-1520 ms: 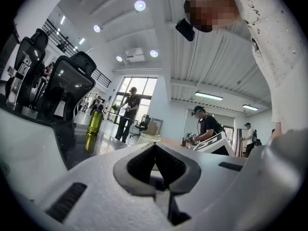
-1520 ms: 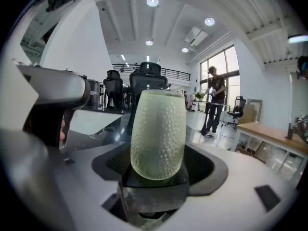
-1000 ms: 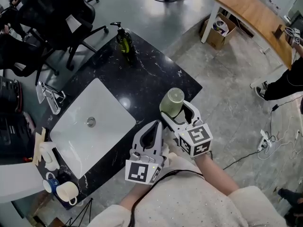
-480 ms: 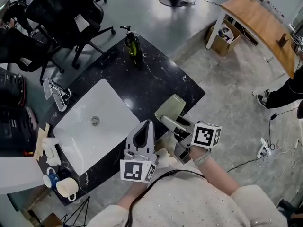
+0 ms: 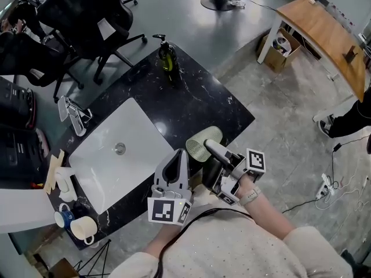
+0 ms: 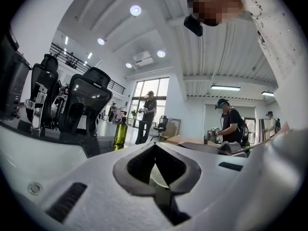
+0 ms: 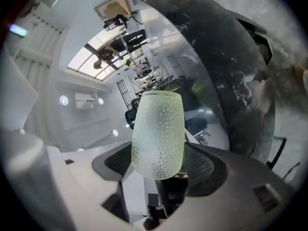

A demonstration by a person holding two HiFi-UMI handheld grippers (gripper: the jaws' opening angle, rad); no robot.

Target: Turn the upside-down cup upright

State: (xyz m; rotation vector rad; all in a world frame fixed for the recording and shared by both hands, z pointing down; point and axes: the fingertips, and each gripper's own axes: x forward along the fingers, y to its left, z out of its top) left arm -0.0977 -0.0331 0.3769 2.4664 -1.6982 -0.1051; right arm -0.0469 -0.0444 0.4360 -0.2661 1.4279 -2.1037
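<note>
The right gripper point(image 5: 210, 147) is pinching the pale green cup point(image 5: 197, 148) across its body, jaws spread wide around it. It is holding the cup in the air over the lower-right edge of the black table point(image 5: 191, 100), mid-frame. The cup is lying on its side, long axis about level, with what looks like its mouth facing lower left. The left gripper point(image 5: 180, 155) is waiting just beside it, jaws pressed together and empty. My call: the right wrist is needing more roll to bring that mouth up.
</note>
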